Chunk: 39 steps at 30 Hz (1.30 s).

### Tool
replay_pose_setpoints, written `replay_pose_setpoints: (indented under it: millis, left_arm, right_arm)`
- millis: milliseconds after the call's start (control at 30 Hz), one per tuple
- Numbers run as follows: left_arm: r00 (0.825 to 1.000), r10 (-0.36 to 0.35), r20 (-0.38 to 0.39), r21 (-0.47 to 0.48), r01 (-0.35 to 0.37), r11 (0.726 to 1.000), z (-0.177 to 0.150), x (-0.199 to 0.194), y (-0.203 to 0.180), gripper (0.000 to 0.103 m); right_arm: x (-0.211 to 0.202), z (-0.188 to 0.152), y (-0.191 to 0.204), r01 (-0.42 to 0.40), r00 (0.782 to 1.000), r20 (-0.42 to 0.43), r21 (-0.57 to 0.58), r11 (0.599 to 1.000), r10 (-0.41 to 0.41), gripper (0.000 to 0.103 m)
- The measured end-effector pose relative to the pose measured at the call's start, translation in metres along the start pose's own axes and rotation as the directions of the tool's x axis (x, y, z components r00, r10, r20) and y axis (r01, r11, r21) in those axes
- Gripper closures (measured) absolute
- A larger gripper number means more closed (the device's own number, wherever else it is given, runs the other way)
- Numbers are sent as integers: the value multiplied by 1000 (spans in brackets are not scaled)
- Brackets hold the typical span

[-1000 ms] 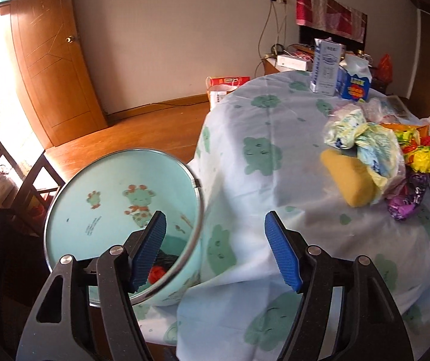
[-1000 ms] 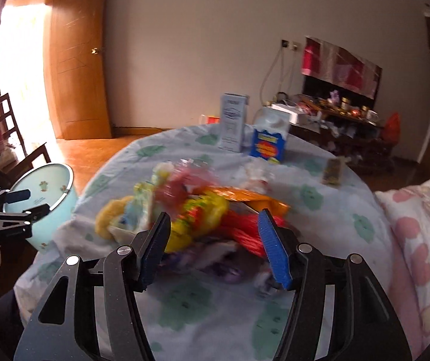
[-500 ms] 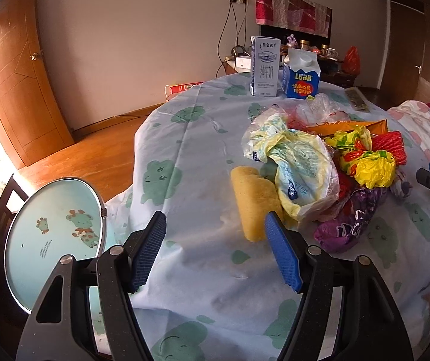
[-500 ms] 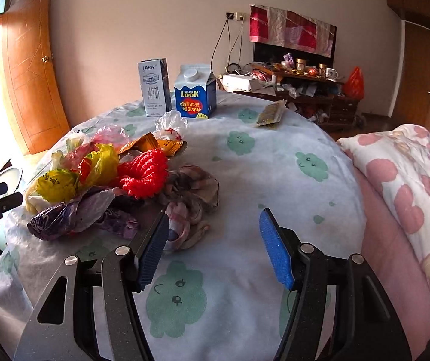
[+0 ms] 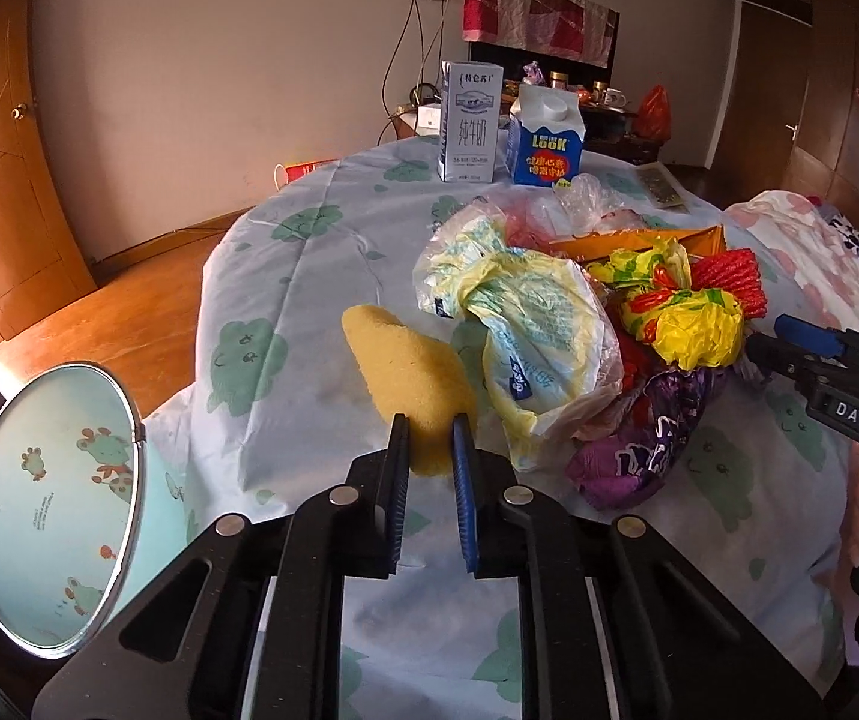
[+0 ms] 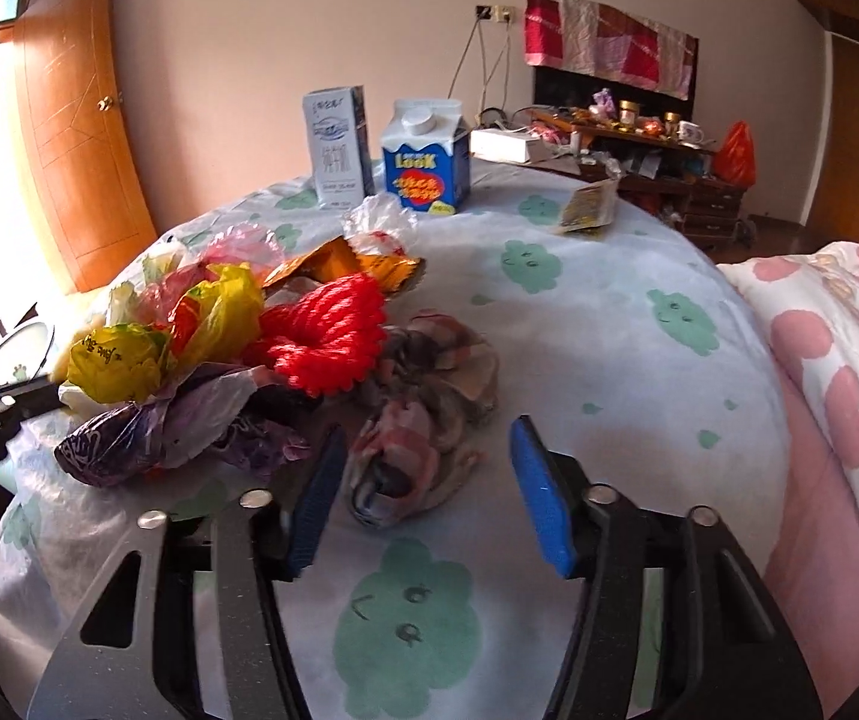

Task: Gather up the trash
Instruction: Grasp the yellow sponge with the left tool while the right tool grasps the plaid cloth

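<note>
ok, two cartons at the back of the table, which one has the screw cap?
The blue LOOK carton, gable-topped with a white screw cap on its slope. The taller grey-white milk carton to its left in both views is a flat-topped brick with no cap visible.

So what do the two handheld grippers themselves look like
Both the left gripper and the right gripper have black angular frames with triangular cutouts and silver rivets, and blue pads line their jaws. White letters, DAS, mark the right one's side. No cables or sleeves show.

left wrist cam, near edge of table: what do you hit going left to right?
Bin → yellow sponge, its near end between the left gripper pads → pale printed bag → yellow wrapper → right gripper.
</note>
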<state>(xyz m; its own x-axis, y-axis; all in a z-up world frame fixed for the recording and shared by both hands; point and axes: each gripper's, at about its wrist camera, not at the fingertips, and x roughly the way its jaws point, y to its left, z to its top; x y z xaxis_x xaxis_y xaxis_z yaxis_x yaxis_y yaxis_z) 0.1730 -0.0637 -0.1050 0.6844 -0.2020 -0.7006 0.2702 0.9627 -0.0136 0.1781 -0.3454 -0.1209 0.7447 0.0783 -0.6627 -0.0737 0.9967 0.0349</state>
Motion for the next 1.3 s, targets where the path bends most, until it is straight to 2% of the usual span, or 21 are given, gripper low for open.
replay_pose_setpoints:
  millis: [67,167,300,633,867,1067,1300]
  left_arm:
    - [1000,12,17,-2,-12,1000,1,-8,5,89]
    - [998,42,44,-9,-42,999,2,-18,14,89]
    - [997,69,35,-22,-69,997,-1,-21,24,89]
    - [987,161,23,-53,-160,986,-3,-22,48,89]
    - [983,183,14,-60,-182,982,-7,-24,56,89]
    - [979,202,16,-72,-201,977,-8,-28,65,89]
    - [972,233,13,-89,-231,969,-11,-34,80,89]
  right_arm:
    - [4,2,2,-7,1000,-19,-2,1000,7,57]
    - [12,0,3,-28,998,-60,-5,1000,28,83]
    - [13,-1,-1,-47,996,-71,14,999,48,91]
    - [-13,18,-25,29,998,45,61,998,-32,91]
    - [-33,35,-26,54,991,118,56,997,-60,91]
    - [-45,45,-13,33,987,157,32,999,-37,91]
    - [-45,57,21,-29,983,180,-14,999,31,91]
